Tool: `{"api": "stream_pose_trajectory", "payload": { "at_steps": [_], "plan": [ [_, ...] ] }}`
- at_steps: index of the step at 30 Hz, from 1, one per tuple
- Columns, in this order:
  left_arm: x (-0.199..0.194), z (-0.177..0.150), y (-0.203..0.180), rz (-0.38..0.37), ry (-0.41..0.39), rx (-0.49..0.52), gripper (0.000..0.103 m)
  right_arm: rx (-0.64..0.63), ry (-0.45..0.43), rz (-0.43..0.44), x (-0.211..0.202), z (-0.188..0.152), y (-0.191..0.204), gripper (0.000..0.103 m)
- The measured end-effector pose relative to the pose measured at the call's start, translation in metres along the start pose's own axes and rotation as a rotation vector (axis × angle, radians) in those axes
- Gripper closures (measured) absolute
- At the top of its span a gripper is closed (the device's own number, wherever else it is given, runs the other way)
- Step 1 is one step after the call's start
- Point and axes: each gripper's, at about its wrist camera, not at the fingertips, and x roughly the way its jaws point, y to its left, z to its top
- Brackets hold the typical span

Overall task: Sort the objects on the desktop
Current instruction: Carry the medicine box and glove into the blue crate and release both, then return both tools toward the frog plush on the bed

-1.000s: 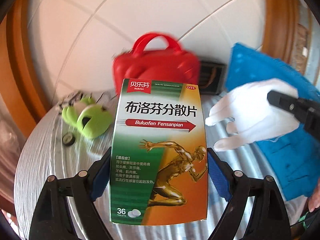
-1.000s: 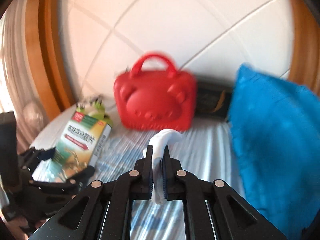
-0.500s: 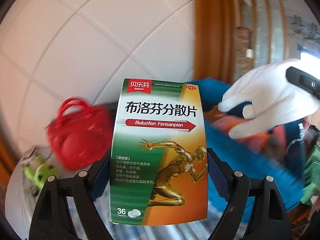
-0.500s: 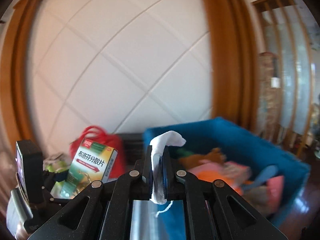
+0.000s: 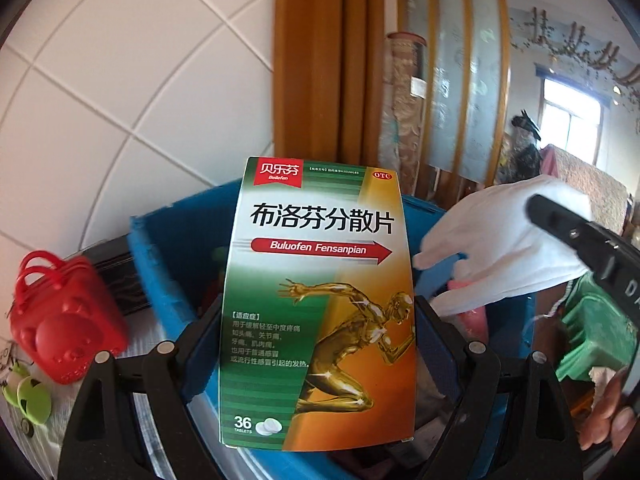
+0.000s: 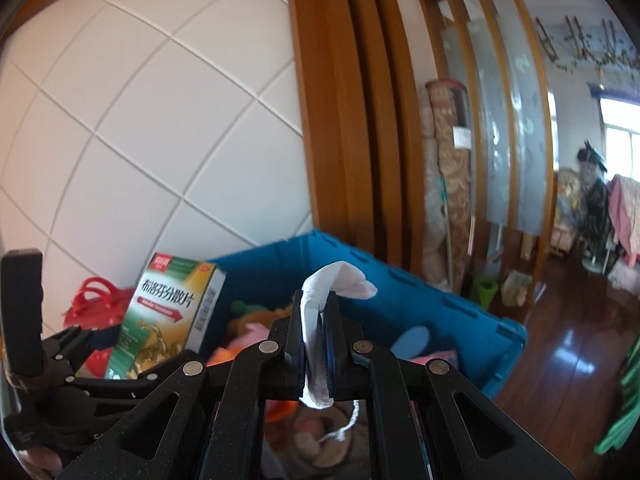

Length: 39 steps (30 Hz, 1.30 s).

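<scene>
My left gripper [image 5: 318,344] is shut on a green and orange medicine box [image 5: 320,304] and holds it upright over the open blue storage bin [image 5: 160,264]. The box also shows in the right wrist view [image 6: 168,316]. My right gripper [image 6: 314,320] is shut on a white cloth glove [image 6: 320,304], held above the same blue bin [image 6: 440,304]. In the left wrist view the glove [image 5: 500,256] hangs at the right over the bin, clamped by the right gripper's black finger.
A red bear-face bag [image 5: 60,320] stands left of the bin, with a green toy [image 5: 28,396] beside it on the striped tabletop. Soft toys [image 6: 256,320] lie inside the bin. A white tiled wall and wooden door frame [image 6: 352,120] stand behind. Wooden floor lies to the right.
Both grippers have swung right and up from the tabletop to above the blue bin, each still holding its object. The red bag has slid to the left of both views.
</scene>
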Motion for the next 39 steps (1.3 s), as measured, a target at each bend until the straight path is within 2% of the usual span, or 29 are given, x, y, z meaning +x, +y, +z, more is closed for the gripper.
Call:
{"api": "stream_pose_trajectory", "payload": {
  "at_steps": [6, 8, 11, 12, 13, 14, 15, 16, 22, 24, 26, 27, 29, 34, 39],
  "plan": [
    [0.021, 0.002, -0.026, 0.015, 0.024, 0.051, 0.014, 0.029, 0.071, 0.017, 0.021, -0.011, -0.028, 0.092],
    [0.024, 0.003, -0.033, 0.031, 0.016, 0.067, 0.008, 0.044, 0.103, 0.011, 0.031, -0.016, -0.035, 0.089],
    [0.026, 0.005, -0.033, 0.037, 0.024, 0.063, 0.006, 0.059, 0.156, -0.004, 0.044, -0.022, -0.042, 0.069],
    [0.026, 0.003, -0.033, 0.037, 0.027, 0.058, 0.006, 0.062, 0.167, -0.011, 0.046, -0.024, -0.043, 0.055],
    [0.026, 0.002, -0.031, 0.040, 0.029, 0.052, 0.006, 0.069, 0.178, -0.016, 0.049, -0.026, -0.045, 0.037],
    [0.025, -0.001, -0.029, 0.045, 0.029, 0.046, 0.006, 0.074, 0.181, -0.019, 0.050, -0.027, -0.047, 0.028],
    [0.024, -0.002, -0.026, 0.054, 0.030, 0.038, 0.006, 0.080, 0.183, -0.022, 0.050, -0.029, -0.049, 0.010],
    [0.023, -0.004, -0.023, 0.059, 0.030, 0.032, 0.006, 0.090, 0.183, -0.026, 0.049, -0.030, -0.050, 0.000],
    [-0.007, -0.026, 0.010, 0.100, 0.015, -0.029, 0.006, 0.118, 0.184, 0.018, 0.037, -0.029, -0.053, 0.000],
    [-0.021, -0.037, 0.026, 0.126, 0.014, -0.049, 0.006, 0.108, 0.164, 0.064, 0.025, -0.025, -0.042, 0.000],
    [-0.033, -0.048, 0.045, 0.149, 0.015, -0.079, 0.006, 0.097, 0.155, 0.153, 0.014, -0.021, -0.026, 0.000],
    [-0.042, -0.056, 0.059, 0.163, 0.014, -0.104, 0.006, 0.094, 0.158, 0.227, 0.008, -0.018, -0.014, 0.000],
    [-0.055, -0.067, 0.081, 0.184, 0.011, -0.145, 0.006, 0.072, 0.162, 0.291, 0.001, -0.016, 0.007, 0.000],
    [-0.091, -0.106, 0.145, 0.273, 0.027, -0.226, 0.006, -0.052, 0.162, 0.341, -0.015, -0.022, 0.085, 0.000],
    [-0.131, -0.156, 0.212, 0.380, 0.065, -0.235, 0.006, -0.110, 0.218, 0.376, -0.014, -0.047, 0.171, 0.000]
  ]
}}
